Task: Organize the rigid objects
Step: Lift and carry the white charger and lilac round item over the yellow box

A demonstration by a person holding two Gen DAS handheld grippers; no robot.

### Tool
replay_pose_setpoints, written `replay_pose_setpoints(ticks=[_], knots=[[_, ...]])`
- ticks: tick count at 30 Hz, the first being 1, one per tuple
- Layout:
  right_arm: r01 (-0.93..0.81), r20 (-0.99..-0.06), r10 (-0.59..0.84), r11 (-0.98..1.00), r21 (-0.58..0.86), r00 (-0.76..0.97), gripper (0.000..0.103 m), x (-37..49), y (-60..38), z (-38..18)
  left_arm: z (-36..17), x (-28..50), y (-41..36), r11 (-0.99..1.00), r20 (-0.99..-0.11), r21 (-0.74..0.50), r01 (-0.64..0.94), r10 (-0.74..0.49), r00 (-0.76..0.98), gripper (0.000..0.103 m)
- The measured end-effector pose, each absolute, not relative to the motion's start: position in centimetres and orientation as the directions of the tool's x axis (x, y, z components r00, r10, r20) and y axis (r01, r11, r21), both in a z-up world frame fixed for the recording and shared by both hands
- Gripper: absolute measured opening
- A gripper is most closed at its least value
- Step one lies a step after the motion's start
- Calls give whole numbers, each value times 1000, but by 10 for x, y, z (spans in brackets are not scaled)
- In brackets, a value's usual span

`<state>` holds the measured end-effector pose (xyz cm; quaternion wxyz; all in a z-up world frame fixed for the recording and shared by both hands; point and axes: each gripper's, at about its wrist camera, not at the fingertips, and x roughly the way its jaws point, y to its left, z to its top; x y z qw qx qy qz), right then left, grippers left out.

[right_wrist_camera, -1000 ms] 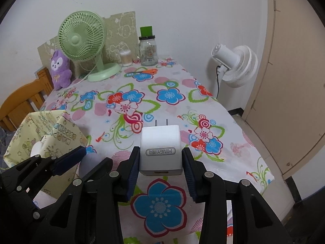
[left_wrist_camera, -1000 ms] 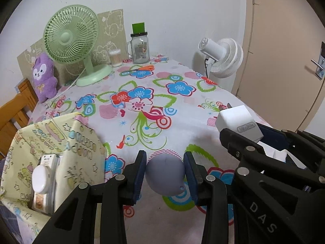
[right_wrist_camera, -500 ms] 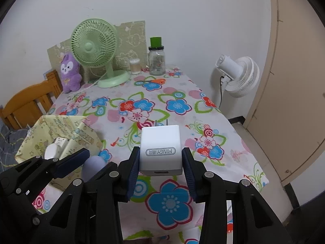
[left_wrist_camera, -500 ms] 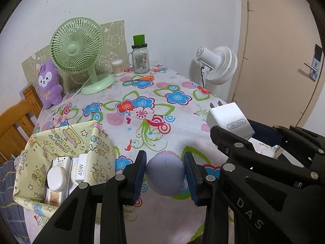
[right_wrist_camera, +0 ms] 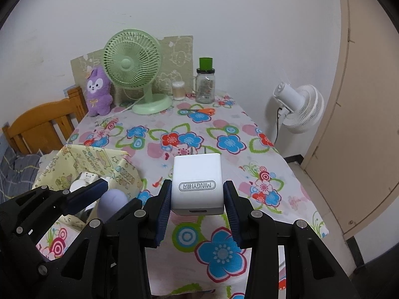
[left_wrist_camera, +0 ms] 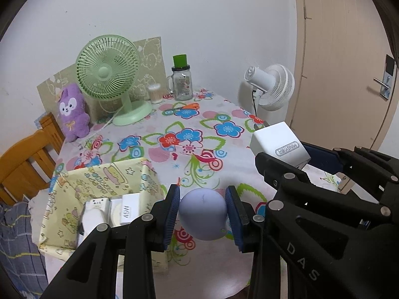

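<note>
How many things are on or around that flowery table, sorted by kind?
Fans: 2, green fan, white fan
Gripped items: 2, white charger, lilac ball
Storage box: 1, holding white gadgets I cannot count
Plush toy: 1
Jar: 1
Cotton swab tub: 1
Scissors: 1
Wooden chair: 1
Total: 10

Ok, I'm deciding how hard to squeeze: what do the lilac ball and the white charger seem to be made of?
Lilac ball: matte, smooth skin with no glare, likely silicone or soft-touch plastic; it keeps its round shape between the left gripper's pads. Charger: hard white plastic with a faint sheen, crisp edges, printed label and metal prongs, held in the right gripper.
</note>
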<state>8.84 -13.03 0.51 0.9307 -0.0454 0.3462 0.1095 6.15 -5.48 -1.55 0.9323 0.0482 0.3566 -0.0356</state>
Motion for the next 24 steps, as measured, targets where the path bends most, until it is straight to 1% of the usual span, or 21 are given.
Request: replay_pose_setpoints(ticks=[12,24], knots=[[-272,-652,189,962,-27,734,44,91,-100,9,-8,58,-29,993,-660,90,73,4,751,39],[-313,-658,213,949,-36,722,44,99,-67,8,-9,62,0,995,-667,87,42,27,745,39]])
